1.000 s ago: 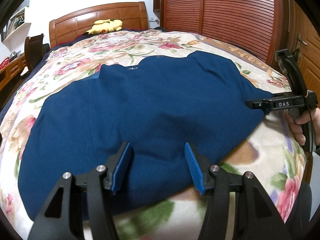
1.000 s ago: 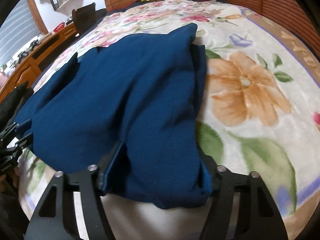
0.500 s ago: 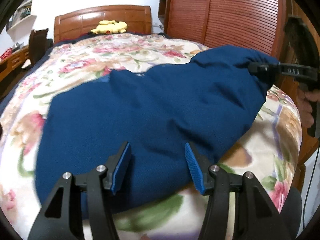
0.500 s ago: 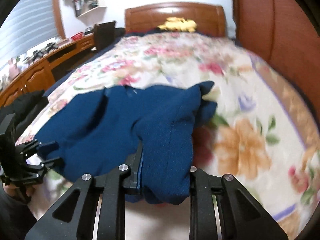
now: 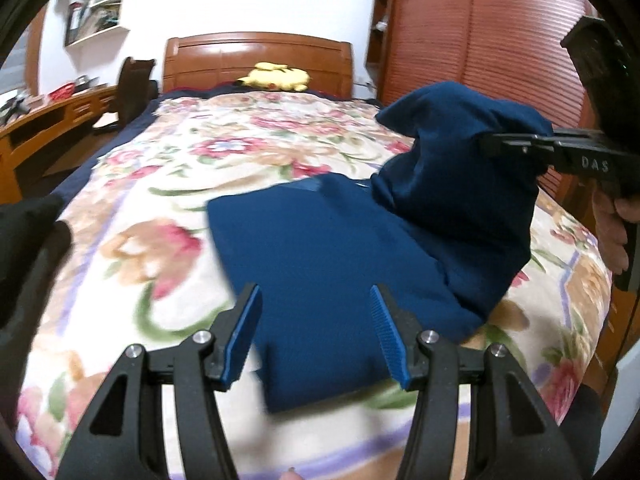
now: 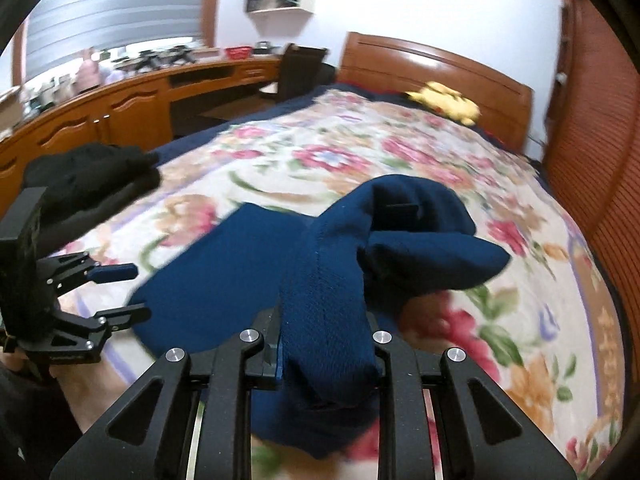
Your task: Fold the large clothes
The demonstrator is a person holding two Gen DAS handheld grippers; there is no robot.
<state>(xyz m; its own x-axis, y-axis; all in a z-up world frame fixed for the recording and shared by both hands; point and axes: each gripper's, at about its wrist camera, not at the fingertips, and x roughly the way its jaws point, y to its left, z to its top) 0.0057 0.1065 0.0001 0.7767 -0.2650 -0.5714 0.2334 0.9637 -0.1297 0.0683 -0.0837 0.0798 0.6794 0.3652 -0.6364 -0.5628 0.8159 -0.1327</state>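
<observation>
A navy blue garment [image 5: 320,248] lies on the floral bedspread [image 5: 168,200]. Its right part [image 5: 460,168] is lifted off the bed in a bunch. My right gripper [image 5: 516,144] is shut on that bunch, with a person's hand on its handle. In the right wrist view a thick fold of the garment [image 6: 328,280] fills the shut jaws of the right gripper [image 6: 324,320] and hides its pads. My left gripper [image 5: 316,328] hovers open over the garment's near edge. From the right wrist view the left gripper [image 6: 116,292] stands open beside the garment's left edge, nothing between its fingers.
A pile of black clothes [image 6: 88,176] lies at the bed's left edge. A yellow plush toy [image 5: 276,76] rests by the wooden headboard [image 5: 256,56]. A slatted wooden wardrobe [image 5: 500,40] runs along the right, a long desk [image 6: 120,112] and chair [image 6: 300,68] along the left.
The right gripper closed on the garment's right side, then lifted it and carried it leftward over the body. The left gripper stayed open while it moved leftward along the near edge and rose.
</observation>
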